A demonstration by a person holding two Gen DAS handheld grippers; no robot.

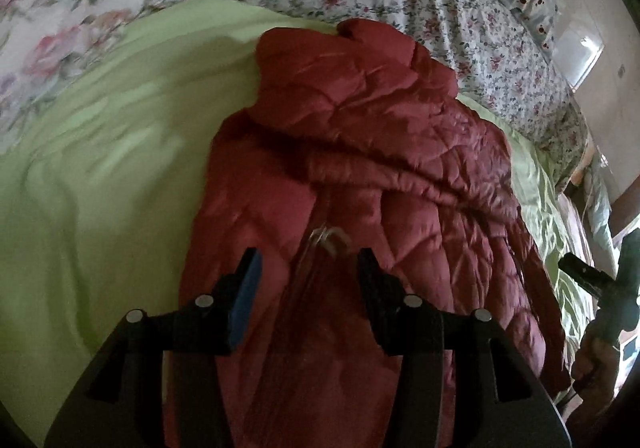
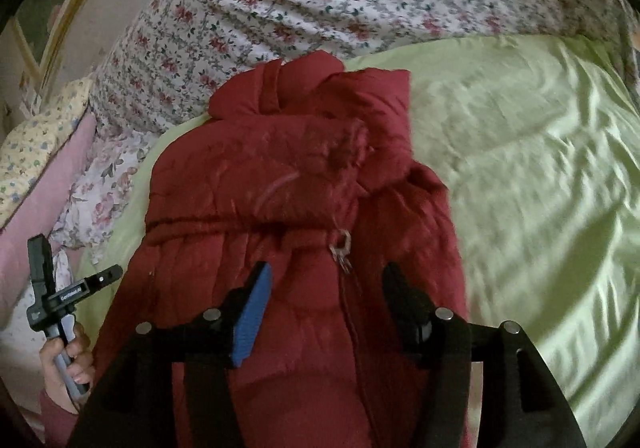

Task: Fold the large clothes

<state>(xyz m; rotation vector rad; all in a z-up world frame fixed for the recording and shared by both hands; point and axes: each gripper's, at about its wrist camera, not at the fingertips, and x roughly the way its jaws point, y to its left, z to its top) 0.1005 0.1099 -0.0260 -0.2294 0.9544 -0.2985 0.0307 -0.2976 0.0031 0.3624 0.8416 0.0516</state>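
The left gripper [image 1: 308, 266] hangs with its fingers spread and grasping nothing; one red quilted jacket [image 1: 360, 152] lies just ahead of and under them on one green sheet [image 1: 100, 168]. The right gripper [image 2: 326, 284] is likewise released, its fingers either side of one zipper pull [image 2: 341, 244]. The padding looks puffy and slick, so a shallow pinch may slip, and the bunched sleeve may spring loose and undo the fold. Two grippers, one jacket.
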